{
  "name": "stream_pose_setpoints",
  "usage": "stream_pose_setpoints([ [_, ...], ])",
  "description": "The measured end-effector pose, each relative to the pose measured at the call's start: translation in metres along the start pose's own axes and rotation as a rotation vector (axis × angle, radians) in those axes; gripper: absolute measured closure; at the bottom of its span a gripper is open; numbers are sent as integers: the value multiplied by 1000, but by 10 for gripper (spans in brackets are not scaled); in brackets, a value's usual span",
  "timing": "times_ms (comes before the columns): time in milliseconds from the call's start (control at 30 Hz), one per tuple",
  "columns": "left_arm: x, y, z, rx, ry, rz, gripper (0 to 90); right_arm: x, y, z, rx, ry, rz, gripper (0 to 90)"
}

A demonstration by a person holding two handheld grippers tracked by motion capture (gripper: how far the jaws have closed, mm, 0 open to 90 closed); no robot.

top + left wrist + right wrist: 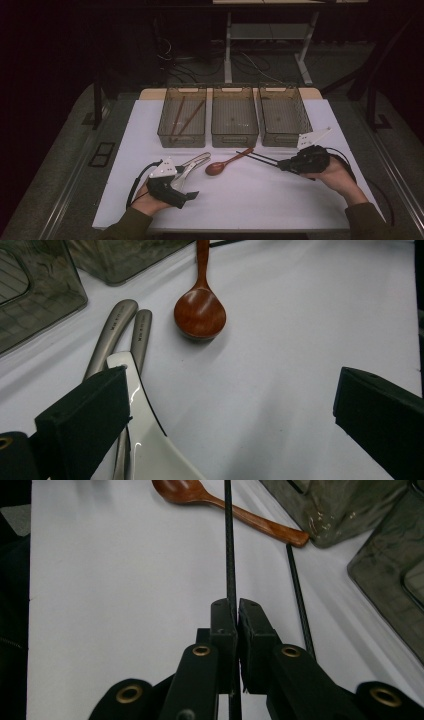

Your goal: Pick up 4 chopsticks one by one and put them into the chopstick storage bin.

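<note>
While the right tool pinches one thin black chopstick ahead of its jaws, its twin lies just beside on the white bench. Left tool rests spread beside steel tongs. Likely next: lift, carry to a bin.

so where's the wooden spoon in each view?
High view: wooden spoon at table centre, bowl toward the left gripper.
Left gripper view: top centre, bowl nearest.
Right gripper view: top, handle running right.
Shared landmark: the clear bins beyond its handle.
</note>
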State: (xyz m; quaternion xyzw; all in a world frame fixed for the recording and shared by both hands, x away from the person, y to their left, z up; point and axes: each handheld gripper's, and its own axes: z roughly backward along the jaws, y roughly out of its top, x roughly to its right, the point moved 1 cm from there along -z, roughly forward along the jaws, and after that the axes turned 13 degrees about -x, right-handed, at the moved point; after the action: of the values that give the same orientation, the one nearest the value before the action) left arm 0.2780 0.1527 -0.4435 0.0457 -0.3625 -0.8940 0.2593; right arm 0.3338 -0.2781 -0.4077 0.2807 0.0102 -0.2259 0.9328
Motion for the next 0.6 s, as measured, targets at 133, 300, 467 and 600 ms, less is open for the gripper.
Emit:
stream_pose_setpoints([
  [133,0,0,1,10,-3,1,7,-1,8,-3,8,8,8,857],
  [300,0,0,1,14,-5,11,0,-3,21,-6,21,10,23,857],
  [467,-2,-1,1,13,0,25,0,-4,33,-8,37,14,22,857],
  [600,-2,-1,1,11,3,24,0,-5,41,-10,49,13,26,857],
])
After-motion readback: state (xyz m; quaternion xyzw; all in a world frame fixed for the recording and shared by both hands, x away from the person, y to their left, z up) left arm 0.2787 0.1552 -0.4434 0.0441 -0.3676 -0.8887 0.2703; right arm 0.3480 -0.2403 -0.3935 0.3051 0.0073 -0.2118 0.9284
